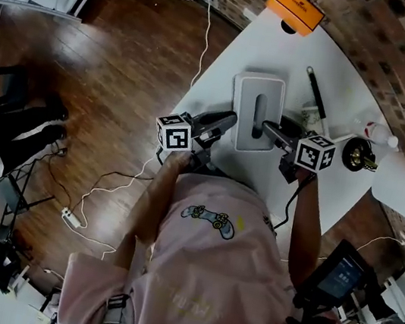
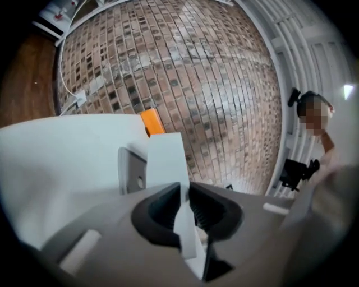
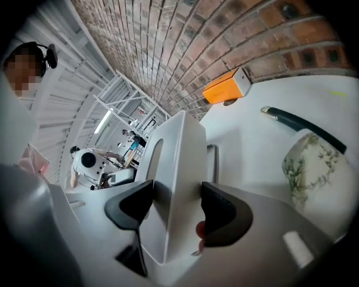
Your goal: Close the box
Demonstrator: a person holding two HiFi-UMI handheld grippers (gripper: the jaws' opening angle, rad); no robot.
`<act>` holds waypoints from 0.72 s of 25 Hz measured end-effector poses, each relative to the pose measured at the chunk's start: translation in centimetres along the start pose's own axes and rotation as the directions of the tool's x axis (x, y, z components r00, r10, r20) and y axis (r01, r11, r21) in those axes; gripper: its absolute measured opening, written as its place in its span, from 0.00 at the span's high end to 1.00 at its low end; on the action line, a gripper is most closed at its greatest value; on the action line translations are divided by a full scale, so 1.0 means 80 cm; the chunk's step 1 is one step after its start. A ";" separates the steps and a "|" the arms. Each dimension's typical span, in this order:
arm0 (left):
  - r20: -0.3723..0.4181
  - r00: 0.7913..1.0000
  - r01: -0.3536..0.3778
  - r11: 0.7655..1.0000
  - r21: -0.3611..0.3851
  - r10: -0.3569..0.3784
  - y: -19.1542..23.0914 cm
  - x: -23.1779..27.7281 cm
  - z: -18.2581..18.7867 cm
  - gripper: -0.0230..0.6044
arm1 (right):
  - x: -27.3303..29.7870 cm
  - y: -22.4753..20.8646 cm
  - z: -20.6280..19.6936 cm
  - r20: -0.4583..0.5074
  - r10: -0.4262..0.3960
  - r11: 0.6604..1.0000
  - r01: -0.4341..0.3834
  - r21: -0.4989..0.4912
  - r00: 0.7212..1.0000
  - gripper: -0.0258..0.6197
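Holding the white box [image 1: 257,101] from both sides, close to the near edge of the white table [image 1: 223,84]. Pinching a thin white wall of the box with the left gripper [image 2: 185,212], with the pads pressing almost together on it. Clamping a thicker white part, beside a long slot, with the right gripper [image 3: 171,210], keeping the pads wider apart and touching it on each side. Not seeing the inside of the box in any view.

Seeing a leaf-patterned jar [image 3: 311,168] just to the right of the box, only in the right gripper view, with its inside hidden. Seeing a black-handled tool [image 1: 316,92] behind it, toward the far edge. Finding a small white bottle [image 1: 376,133] and a white cup [image 1: 402,187] near the right edge, only in the head view. Finding an orange case [image 1: 295,7] at the far corner, in all three views. Noticing a gray plate with a round hole [image 2: 132,175] on the box, only in the left gripper view.
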State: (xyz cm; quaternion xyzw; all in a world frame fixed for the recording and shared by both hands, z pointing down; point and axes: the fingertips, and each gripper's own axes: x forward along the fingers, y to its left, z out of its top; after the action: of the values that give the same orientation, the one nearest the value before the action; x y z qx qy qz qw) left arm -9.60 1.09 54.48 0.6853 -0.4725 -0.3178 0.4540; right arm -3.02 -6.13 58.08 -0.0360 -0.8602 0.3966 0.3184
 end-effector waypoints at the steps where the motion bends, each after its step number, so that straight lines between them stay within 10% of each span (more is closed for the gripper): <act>1: -0.011 1.000 -0.017 1.000 0.000 0.017 0.010 -0.001 -0.003 0.92 | 0.005 -0.005 0.001 -0.013 -0.015 1.000 0.015 -0.004 1.000 0.53; 18: -0.100 0.993 -0.065 0.997 -0.038 0.061 0.034 0.003 0.000 0.82 | 0.014 -0.013 -0.014 -0.011 -0.155 0.988 0.155 -0.026 0.988 0.57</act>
State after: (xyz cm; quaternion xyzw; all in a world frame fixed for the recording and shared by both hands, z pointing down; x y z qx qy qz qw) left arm -10.53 0.50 56.98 0.6755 -0.4641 -0.2786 0.5007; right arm -3.09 -5.76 59.95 0.0244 -0.8633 0.3598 0.3532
